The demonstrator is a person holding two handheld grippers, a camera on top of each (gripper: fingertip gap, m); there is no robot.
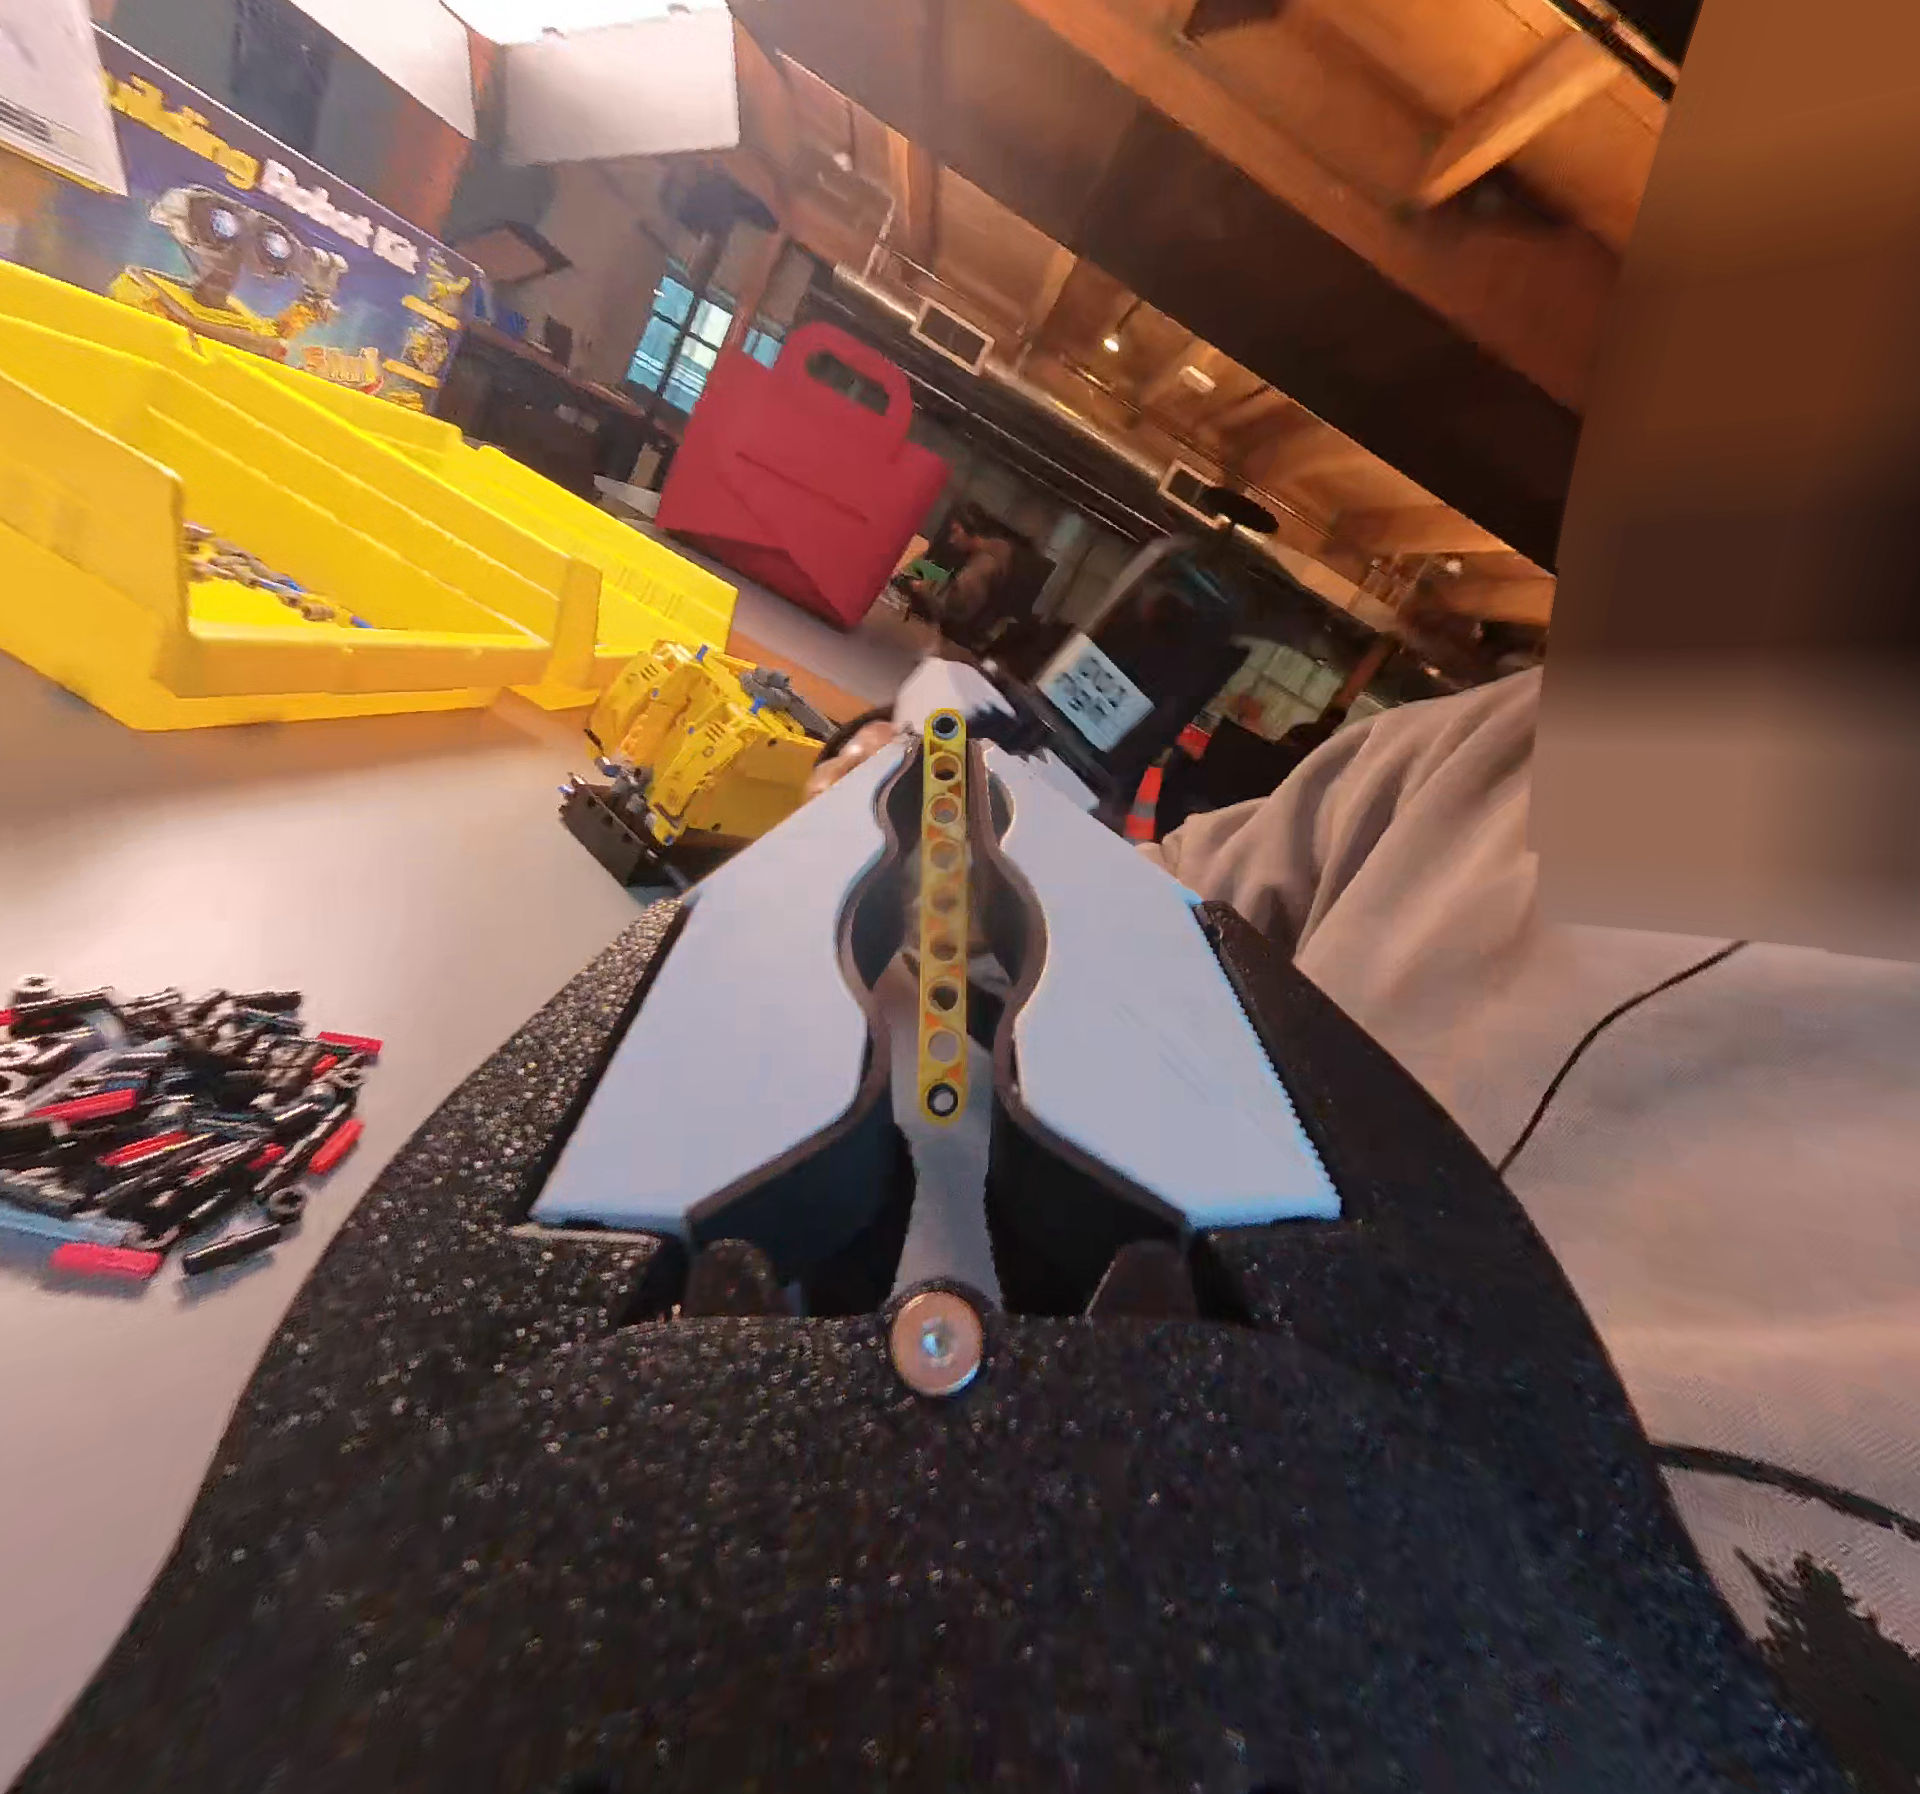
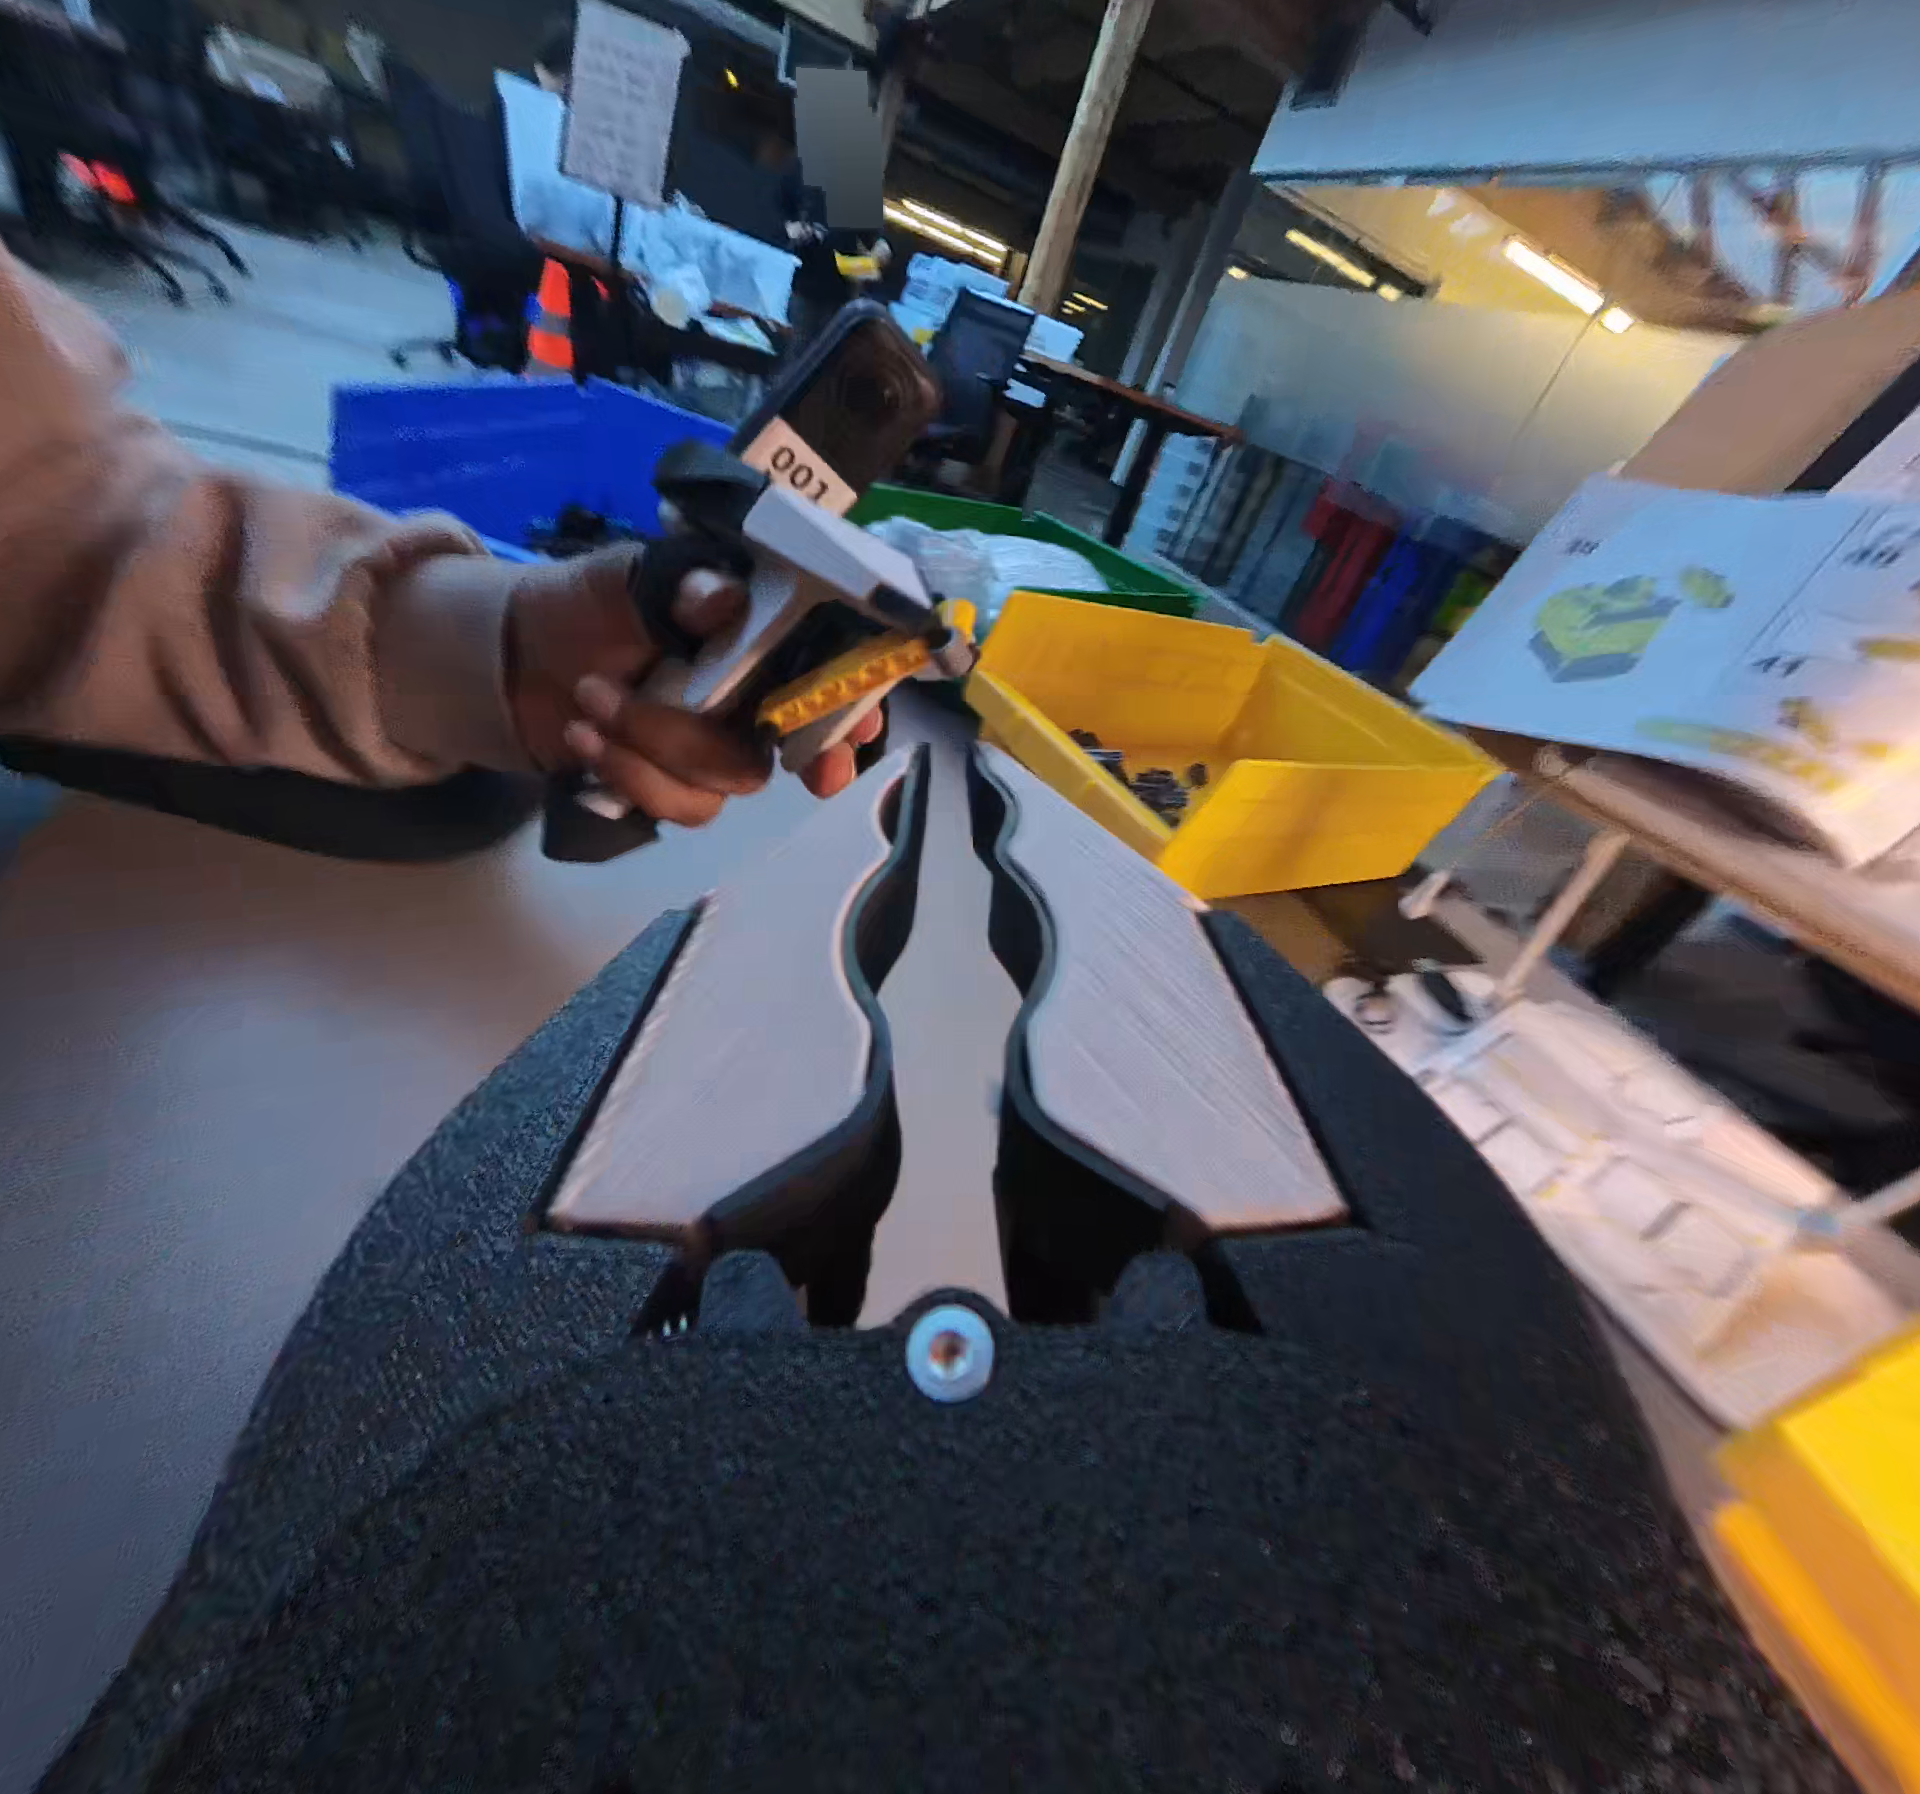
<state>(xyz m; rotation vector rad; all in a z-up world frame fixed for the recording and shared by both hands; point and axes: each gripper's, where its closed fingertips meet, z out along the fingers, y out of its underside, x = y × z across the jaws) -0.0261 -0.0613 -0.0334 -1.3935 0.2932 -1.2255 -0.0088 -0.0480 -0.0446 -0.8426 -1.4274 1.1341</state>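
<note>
The left gripper (image 1: 943, 757) jaws are pinching a yellow beam (image 1: 943, 913); right gripper (image 2: 948, 757) jaws are sitting slightly spread, empty. Yellow trays (image 1: 312, 539), a model (image 1: 707, 757) and loose pieces (image 1: 166, 1110) are lying on the bench (image 1: 364, 892).

Yellow holed beam (image 1: 943, 913) between left jaws

A workshop — exposed timber ceiling (image 1: 1299, 61), yellow parts bins (image 2: 1226, 736), distant desks (image 2: 1122, 394).

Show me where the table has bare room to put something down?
Bare grey table lies between the yellow trays and the pile of small black and red parts. It is crowded near the yellow model, by the left gripper clamping a yellow beam.
</note>
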